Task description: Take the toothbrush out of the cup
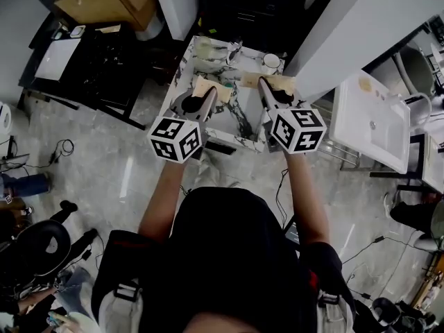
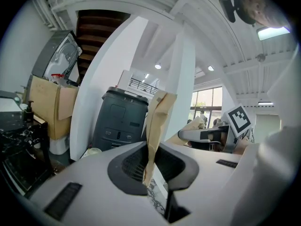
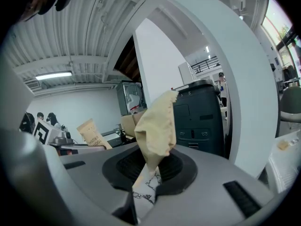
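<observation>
— Above white marble-veined tabletop (image 1: pixel 244 109), pinched in left gripper (image 1: pixel 207 94)?
— Tan paper toothbrush sleeve (image 2: pixel 157 121). Nipped in right gripper (image 1: pixel 272 89): tan paper end (image 3: pixel 157 124) too. Beyond, standing on tabletop: small white round cup (image 1: pixel 270 62).

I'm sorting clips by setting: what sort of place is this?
Probably a workshop or lab hall, not a home: a washbasin stands away from any wall, a cardboard box sits nearby, loose cables lie on the floor, and the ceiling is bare and ribbed.

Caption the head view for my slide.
Over a marble-patterned tray, the left gripper pinches a tan paper packet and the right gripper a second packet; a white cup beyond.
</observation>
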Tool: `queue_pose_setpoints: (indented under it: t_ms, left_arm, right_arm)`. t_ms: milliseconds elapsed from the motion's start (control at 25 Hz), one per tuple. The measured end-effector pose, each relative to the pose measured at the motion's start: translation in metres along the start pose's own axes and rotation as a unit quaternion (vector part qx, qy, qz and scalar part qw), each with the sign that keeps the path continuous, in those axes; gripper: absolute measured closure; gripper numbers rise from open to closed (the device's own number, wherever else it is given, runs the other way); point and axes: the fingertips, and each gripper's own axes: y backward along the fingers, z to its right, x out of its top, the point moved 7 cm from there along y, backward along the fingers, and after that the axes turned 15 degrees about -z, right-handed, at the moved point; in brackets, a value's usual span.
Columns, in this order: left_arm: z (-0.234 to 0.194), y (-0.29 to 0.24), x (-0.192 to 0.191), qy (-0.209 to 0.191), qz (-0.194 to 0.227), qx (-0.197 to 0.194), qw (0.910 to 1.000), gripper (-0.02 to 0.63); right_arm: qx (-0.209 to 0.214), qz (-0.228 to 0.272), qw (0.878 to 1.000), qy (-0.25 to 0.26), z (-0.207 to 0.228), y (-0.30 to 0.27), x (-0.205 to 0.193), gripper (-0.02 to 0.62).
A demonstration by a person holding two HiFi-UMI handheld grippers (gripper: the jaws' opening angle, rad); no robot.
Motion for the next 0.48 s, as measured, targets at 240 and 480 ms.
queue_pose_setpoints:
  t_ms: [240, 480]
  left_arm:
    - [0.022, 0.011, -0.010, -0.002, 0.000, 0.006, 1.0000, 0.560]
    - [0.046, 0.015, -0.020, -0.006, -0.001, 0.007, 1.0000, 0.560]
  right_arm:
    - [0.007, 0.005, 1.000, -0.001, -0.002, 0.021, -0.013, 0.515]
    - [0.013, 0.012, 1.000, -0.001, -0.002, 0.042, -0.026, 0.515]
